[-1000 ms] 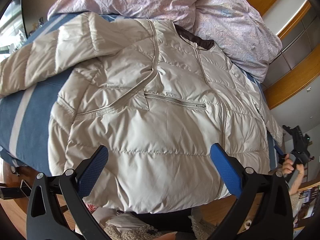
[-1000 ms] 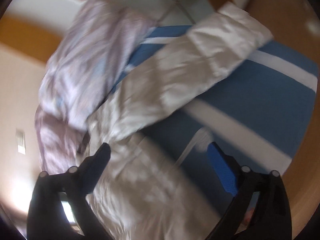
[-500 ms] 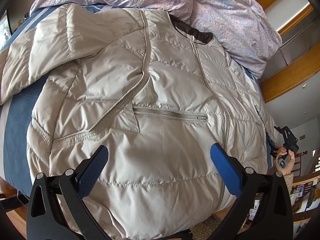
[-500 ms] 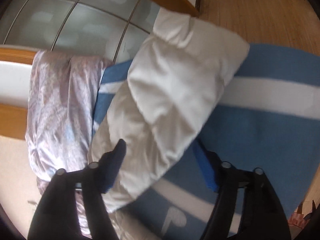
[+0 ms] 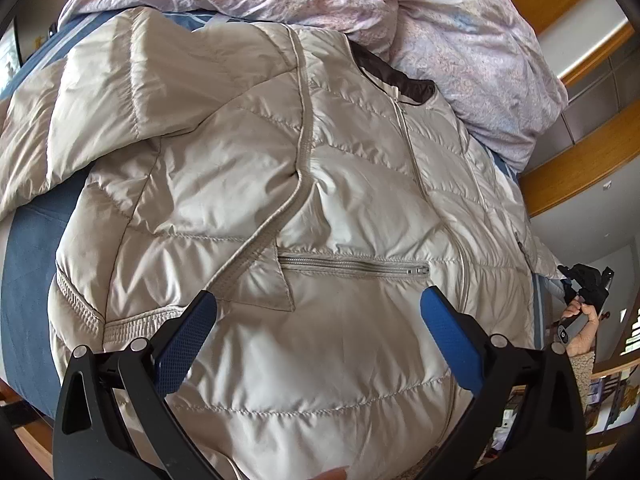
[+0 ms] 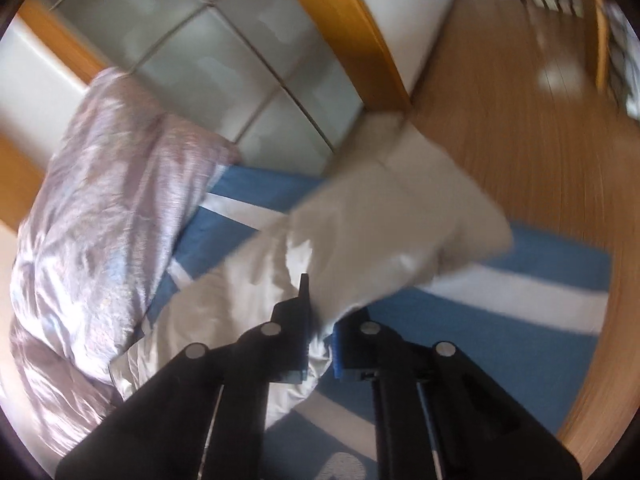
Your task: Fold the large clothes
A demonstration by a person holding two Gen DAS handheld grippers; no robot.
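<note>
Tongs: right tongs [image 6: 320,334] clamping sleeve [image 6: 400,220] of jacket [image 5: 300,240]; left tongs [image 5: 316,320] gaping wide, holding nothing, hovering over jacket front near pocket zipper [image 5: 352,266]. Jacket lying face-up on bed [image 5: 24,288], collar end against quilt [image 5: 440,32], other sleeve trailing off to side.

Risks — slick puffy fabric slipping out of narrow pinch while sleeve is being carried across; sleeve dragging jacket body askew since left tongs pinning nothing; padding springing fold back open.
</note>
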